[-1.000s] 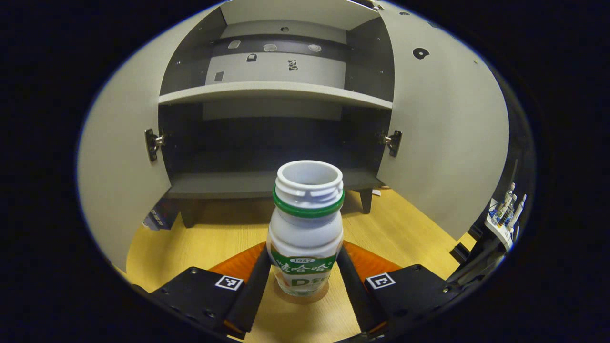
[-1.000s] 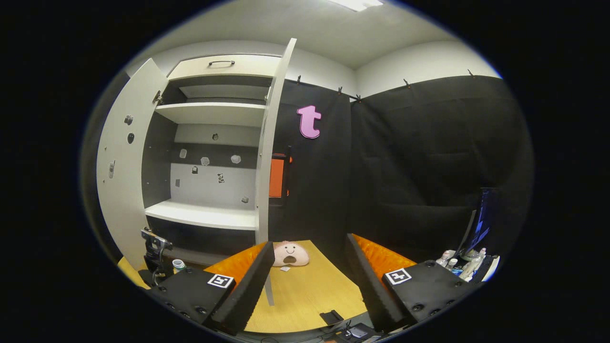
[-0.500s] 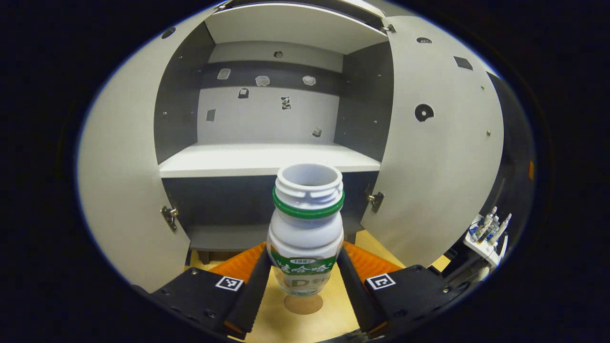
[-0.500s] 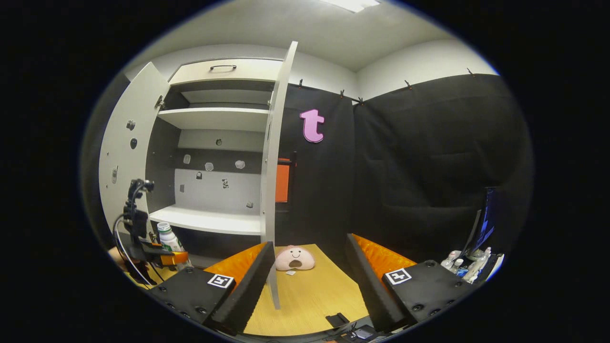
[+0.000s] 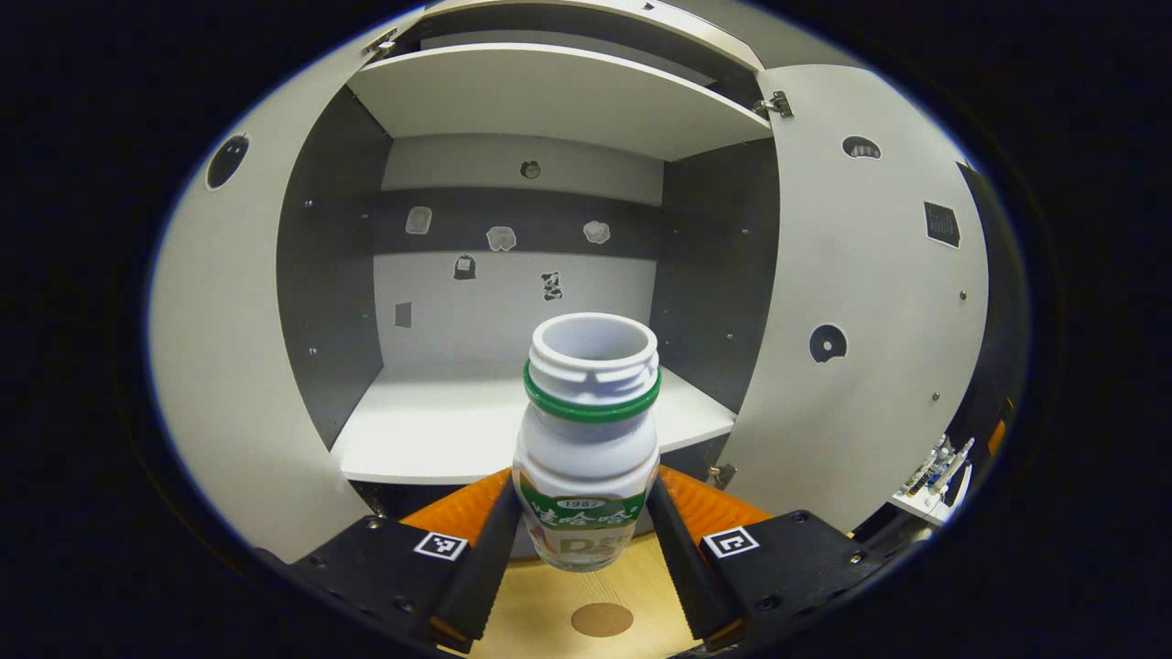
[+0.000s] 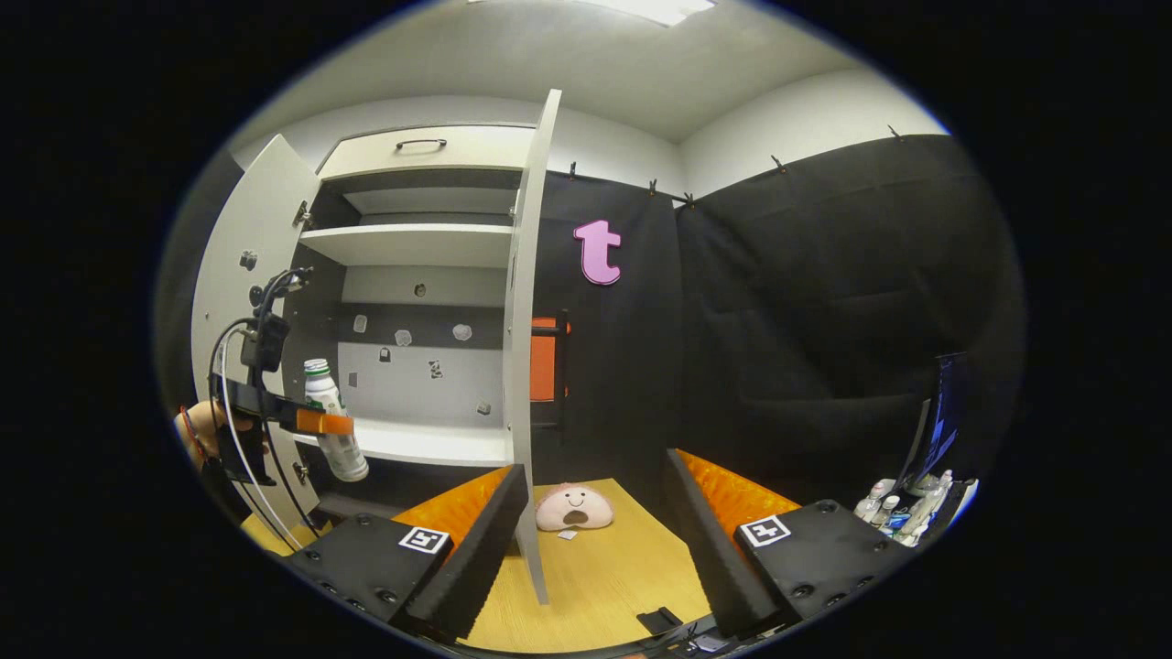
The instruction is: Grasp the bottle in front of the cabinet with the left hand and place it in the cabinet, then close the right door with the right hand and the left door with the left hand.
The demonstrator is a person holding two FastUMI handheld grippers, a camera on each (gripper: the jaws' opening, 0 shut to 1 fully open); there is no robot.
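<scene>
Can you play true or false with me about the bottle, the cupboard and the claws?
1. The left claw is holding the bottle. True.
2. The bottle stands on the shelf. False: it hangs in the air in front of the shelf, off the table.
3. Both cupboard doors are open. True: the left door and the right door stand wide.
4. The right claw is holding the pink toy. False: it is open and empty, and the toy lies on the table beyond it.
5. The bottle has a cap on. False: its top is open.
</scene>
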